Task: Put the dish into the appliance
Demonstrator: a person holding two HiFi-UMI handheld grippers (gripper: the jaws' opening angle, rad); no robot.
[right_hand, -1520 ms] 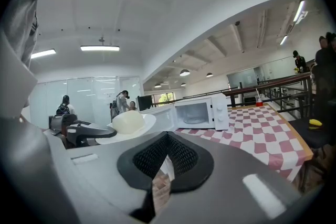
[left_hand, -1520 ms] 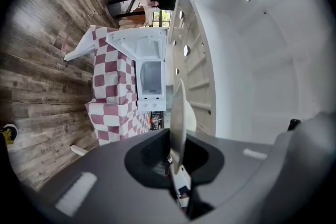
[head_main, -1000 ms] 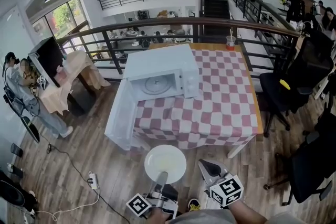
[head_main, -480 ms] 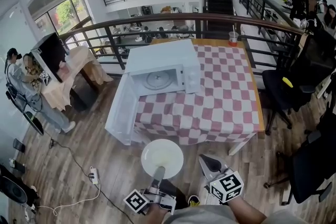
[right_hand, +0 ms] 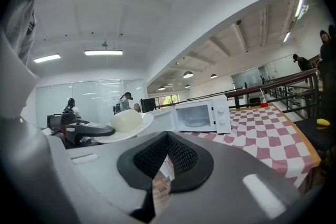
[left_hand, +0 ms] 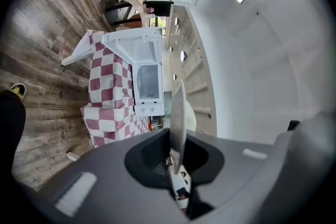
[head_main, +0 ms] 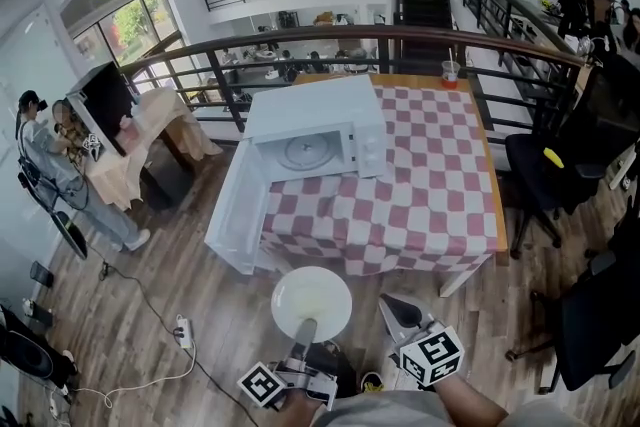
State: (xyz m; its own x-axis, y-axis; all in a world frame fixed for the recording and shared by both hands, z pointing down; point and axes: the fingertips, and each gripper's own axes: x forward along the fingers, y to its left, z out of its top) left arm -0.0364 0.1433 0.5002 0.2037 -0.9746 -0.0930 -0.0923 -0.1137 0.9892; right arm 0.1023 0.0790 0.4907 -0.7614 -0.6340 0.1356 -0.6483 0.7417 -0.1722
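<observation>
Your left gripper [head_main: 306, 327] is clamped on the near rim of the dish [head_main: 312, 303], held in the air over the wood floor, short of the checked table [head_main: 430, 200].

Only the head view shows this layout, with the white microwave [head_main: 312, 140] on the table's far left corner and its door [head_main: 236, 207] swung open. In your left gripper view the dish [left_hand: 178, 110] is only a thin edge-on blade between the closed jaws. Your right gripper view shows the dish [right_hand: 137, 127] side-on: a shallow white plate carrying a pale rounded mound [right_hand: 126, 119]. Your right gripper [right_hand: 157, 171] has its jaws drawn nearly together on nothing, beside the dish.
</observation>
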